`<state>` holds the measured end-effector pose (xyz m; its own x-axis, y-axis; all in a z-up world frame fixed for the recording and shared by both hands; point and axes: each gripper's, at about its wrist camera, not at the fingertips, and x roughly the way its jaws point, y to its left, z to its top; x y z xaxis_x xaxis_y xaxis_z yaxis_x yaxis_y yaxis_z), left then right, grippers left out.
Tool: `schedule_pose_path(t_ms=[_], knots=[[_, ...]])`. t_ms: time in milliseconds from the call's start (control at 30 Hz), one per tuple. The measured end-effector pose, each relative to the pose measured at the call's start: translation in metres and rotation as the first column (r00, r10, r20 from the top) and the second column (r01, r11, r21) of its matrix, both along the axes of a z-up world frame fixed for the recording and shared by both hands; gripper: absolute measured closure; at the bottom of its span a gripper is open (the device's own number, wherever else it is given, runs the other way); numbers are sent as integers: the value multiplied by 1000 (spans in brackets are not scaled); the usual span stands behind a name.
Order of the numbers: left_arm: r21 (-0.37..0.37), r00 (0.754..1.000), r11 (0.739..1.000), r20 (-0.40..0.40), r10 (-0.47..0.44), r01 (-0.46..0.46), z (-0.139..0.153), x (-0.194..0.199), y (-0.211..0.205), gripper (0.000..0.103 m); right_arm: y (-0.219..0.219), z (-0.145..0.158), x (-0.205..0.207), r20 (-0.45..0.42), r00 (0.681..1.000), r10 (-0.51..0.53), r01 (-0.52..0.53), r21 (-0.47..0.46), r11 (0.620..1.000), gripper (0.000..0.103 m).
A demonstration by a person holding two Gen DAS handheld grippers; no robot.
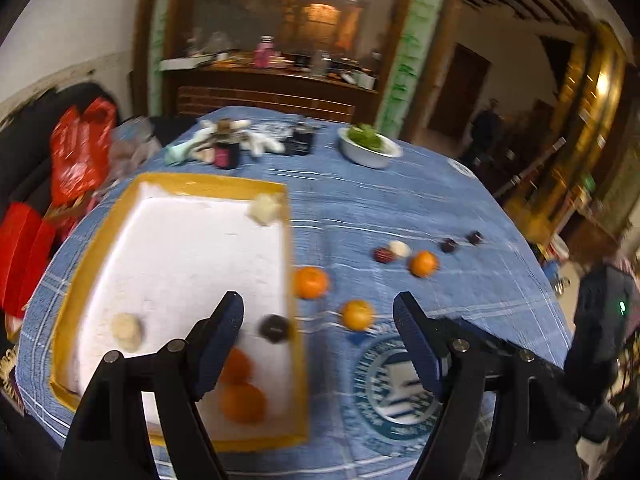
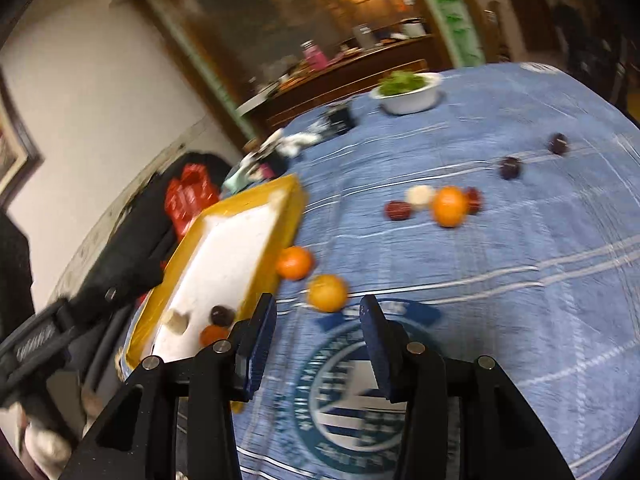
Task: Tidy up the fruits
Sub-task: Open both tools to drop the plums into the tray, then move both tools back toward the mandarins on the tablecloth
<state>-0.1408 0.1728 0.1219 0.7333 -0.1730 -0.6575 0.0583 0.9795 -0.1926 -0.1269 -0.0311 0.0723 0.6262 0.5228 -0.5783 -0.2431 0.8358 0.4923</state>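
A blue tablecloth covers the table and fills most of both views. A yellow-rimmed white tray occupies the lower left of the left wrist view. Inside it lie two oranges, one dark fruit and two pale pieces. Right of the tray, three oranges rest on the cloth, with small dark fruits farther toward the upper right. A white bowl of greens stands at the upper centre. The left gripper hangs over the tray edge, jaws wide, holding nothing. The right gripper sits just below an orange, jaws parted and empty.
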Motion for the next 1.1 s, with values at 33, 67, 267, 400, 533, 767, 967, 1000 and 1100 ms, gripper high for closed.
schedule_pose_path(t_ms=[33, 67, 267, 400, 533, 767, 967, 1000, 1100], knots=[[8, 1000, 1000, 0, -18, 18, 1, -1, -10, 26, -13, 0, -2, -2, 1000, -26, 26, 13, 1000, 55], [12, 1000, 1000, 0, -28, 28, 1, -2, -16, 26, -21, 0, -3, -3, 999, -41, 41, 22, 999, 55], [51, 997, 997, 41, -58, 56, 12, -17, -40, 25, -86, -6, -13, -6, 985, -173, 173, 92, 981, 48], [39, 998, 999, 66, -6, 3, 20, -23, -28, 18, -119, -17, -14, -53, 965, -258, 262, 131, 956, 47], [23, 999, 1000, 38, 15, -16, 13, -15, -19, 18, -119, -19, -15, -55, 963, -262, 267, 124, 956, 47], [38, 998, 997, -34, -59, 61, -14, 0, -29, 18, -95, -30, -3, -81, 974, -211, 217, 78, 973, 47], [95, 984, 981, -77, -163, 170, -36, 12, -53, 18, -91, -35, 5, -94, 972, -217, 223, 66, 972, 47], [100, 983, 980, -85, -165, 173, -38, 15, -55, 18, -91, -35, 6, -95, 971, -218, 224, 67, 972, 47], [116, 980, 976, -108, -170, 182, -46, 31, -60, 18, -91, -38, 8, -113, 971, -209, 218, 74, 973, 47]])
